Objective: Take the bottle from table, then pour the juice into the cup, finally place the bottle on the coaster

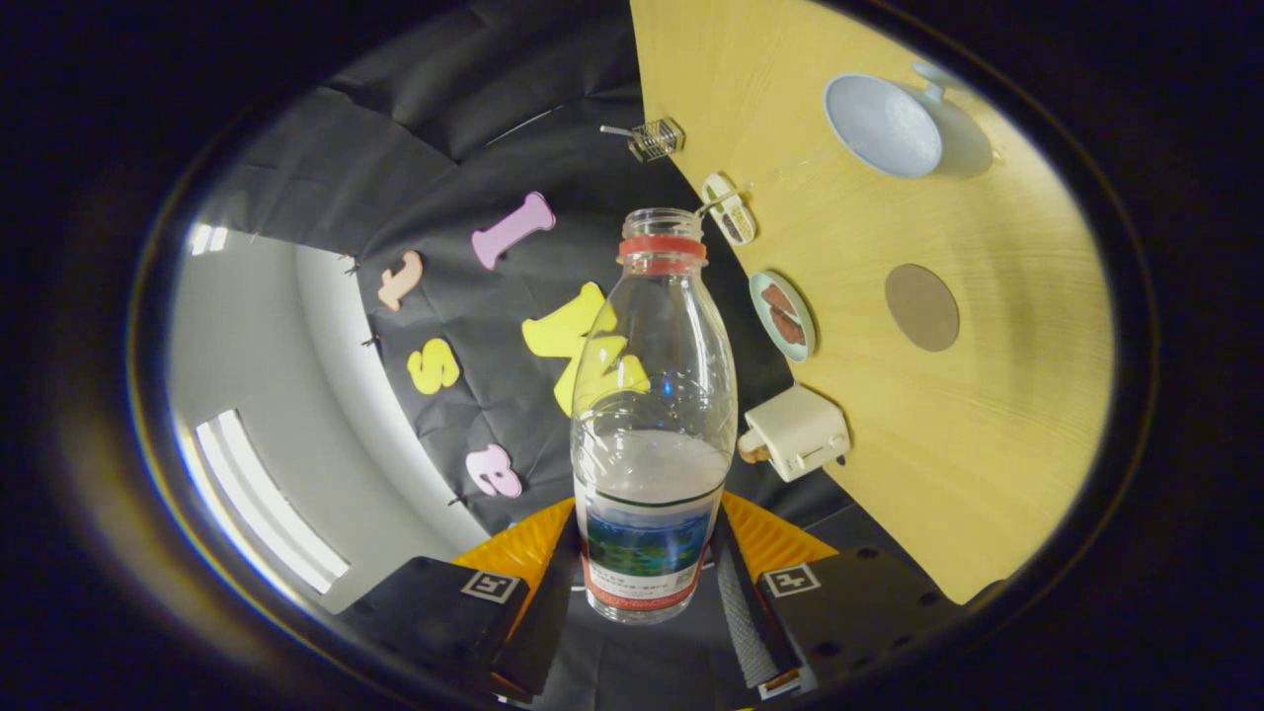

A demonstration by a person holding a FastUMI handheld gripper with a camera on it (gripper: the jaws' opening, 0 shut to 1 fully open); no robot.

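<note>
Gripper [640, 578] jaws clamped on uncapped bottle [652, 415]; label print too small; cup [882, 125] beyond.

Dim booth, bright ceiling strips, strong fisheye bend.
Long white ceiling light strips [262, 504] glare; the pale wooden worktop [938, 444] is evenly lit, curving and softening outward.

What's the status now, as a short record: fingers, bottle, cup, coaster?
fingers: gripper shut on the bottle, one finger pressing each side at the label
bottle: uncapped, lifted off the table, tilted, liquid in its lower part
cup: on the table, looks empty
coaster: bare, between cup and fingers
pour: not yet begun
</note>
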